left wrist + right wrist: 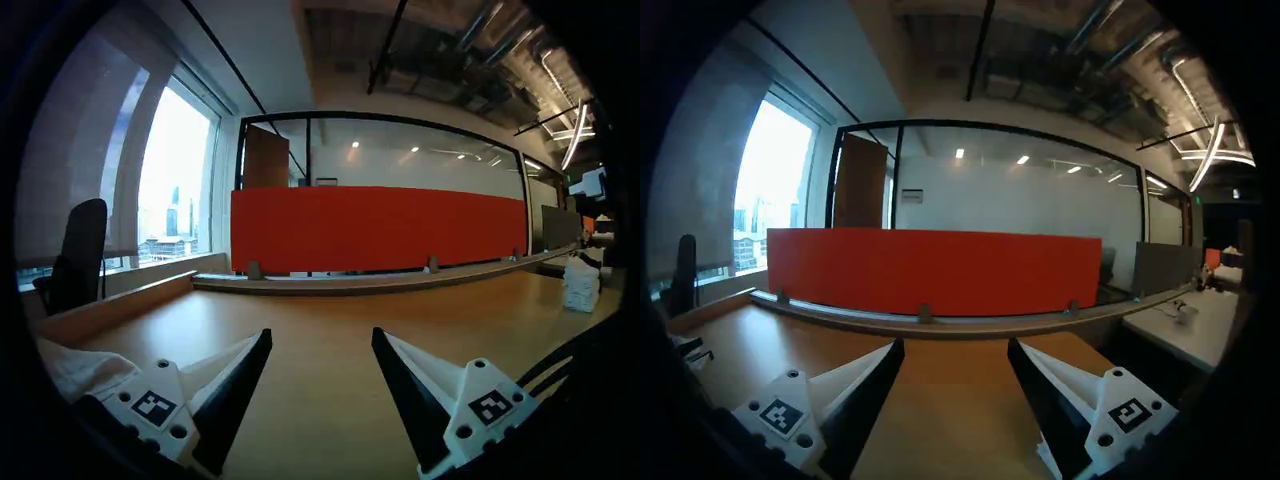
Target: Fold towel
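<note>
The left gripper (320,340) is hovering low over the wooden worktop (336,400) with its two black-edged, wedge-shaped fingers spread wide, smooth pale-brown wood showing in the gap between them. The towel (80,370), white and softly rumpled, is lying at the near left corner of the worktop, just beside the base of that gripper's left finger; whether it is touching the finger, I cannot tell. A broad stretch of flat wood is running ahead to the far edge, where a long red divider panel (376,228) is standing upright on small clips. Toward the far right corner a stack of folded white cloths (582,284) is sitting well apart from the gripper. A black office chair (76,256) is standing past the left edge, in front of a bright window (172,184).

The right gripper (954,352) is likewise hanging over the same wood with its fingers parted. In the right gripper view the worktop's right edge is giving way to a dark gap and then a white desk (1192,320).
</note>
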Demonstrator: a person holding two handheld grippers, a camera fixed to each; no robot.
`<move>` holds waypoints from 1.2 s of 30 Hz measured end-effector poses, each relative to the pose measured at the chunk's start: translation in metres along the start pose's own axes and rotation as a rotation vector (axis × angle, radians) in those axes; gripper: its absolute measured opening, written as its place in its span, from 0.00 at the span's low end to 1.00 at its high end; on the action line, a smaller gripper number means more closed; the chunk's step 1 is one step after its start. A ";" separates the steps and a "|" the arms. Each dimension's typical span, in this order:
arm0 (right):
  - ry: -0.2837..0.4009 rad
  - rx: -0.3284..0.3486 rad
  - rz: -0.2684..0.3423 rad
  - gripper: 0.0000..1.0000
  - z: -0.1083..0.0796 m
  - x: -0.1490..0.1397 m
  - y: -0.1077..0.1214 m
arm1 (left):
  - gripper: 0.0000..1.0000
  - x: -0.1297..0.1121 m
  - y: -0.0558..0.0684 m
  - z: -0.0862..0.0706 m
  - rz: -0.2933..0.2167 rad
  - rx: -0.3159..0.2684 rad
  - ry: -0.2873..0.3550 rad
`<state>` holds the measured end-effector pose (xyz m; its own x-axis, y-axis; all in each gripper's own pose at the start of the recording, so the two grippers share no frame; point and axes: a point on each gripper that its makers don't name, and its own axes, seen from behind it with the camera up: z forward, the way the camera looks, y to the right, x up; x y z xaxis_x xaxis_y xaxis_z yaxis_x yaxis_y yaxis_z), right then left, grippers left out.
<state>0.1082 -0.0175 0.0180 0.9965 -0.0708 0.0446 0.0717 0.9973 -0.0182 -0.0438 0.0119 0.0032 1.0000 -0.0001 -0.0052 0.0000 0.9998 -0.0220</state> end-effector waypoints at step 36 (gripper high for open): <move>0.072 0.002 -0.007 1.00 0.005 0.002 0.015 | 0.92 -0.003 -0.004 -0.001 -0.003 0.008 0.000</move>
<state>0.1109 -0.0031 0.0225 0.9965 -0.0786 -0.0273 0.0781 0.9968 -0.0157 -0.0464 0.0078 0.0023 1.0000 -0.0030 -0.0047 0.0029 0.9999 -0.0137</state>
